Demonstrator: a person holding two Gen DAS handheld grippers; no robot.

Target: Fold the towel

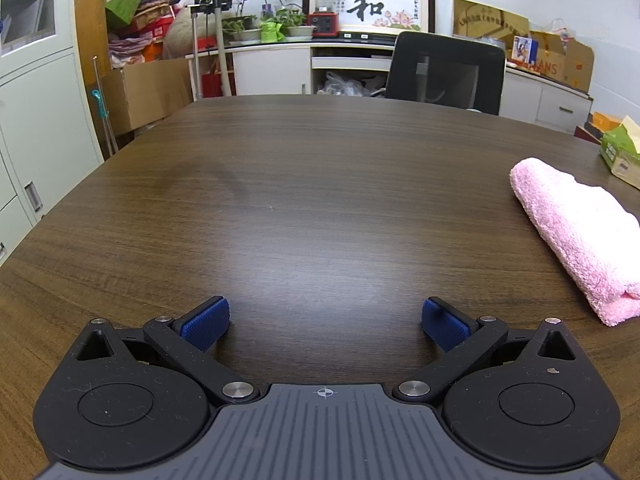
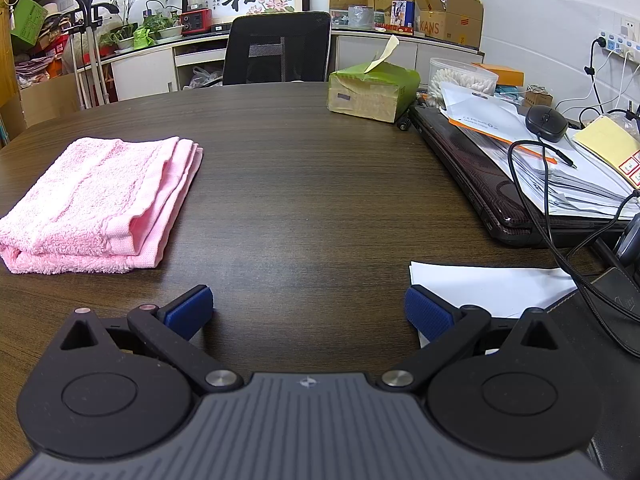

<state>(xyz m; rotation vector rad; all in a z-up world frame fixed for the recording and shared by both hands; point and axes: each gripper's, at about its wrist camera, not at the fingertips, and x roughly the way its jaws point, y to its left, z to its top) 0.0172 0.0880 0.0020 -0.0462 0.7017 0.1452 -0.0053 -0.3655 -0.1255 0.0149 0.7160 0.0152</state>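
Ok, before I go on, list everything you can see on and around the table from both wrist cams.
towel: 1, pink, folded, on the table between the two grippers
table: 1, dark wood
tissue box: 1, green, far side of the table
laptop: 1, dark, shut, right edge, under papers
papers: a stack, white, on the laptop
mouse: 1, black, on the papers
sheet: 1, white, near edge beside the right gripper
chair: 1, black, behind the table
blender: 1, red base, on the back counter
left gripper: jaws open, holding nothing
right gripper: jaws open, holding nothing
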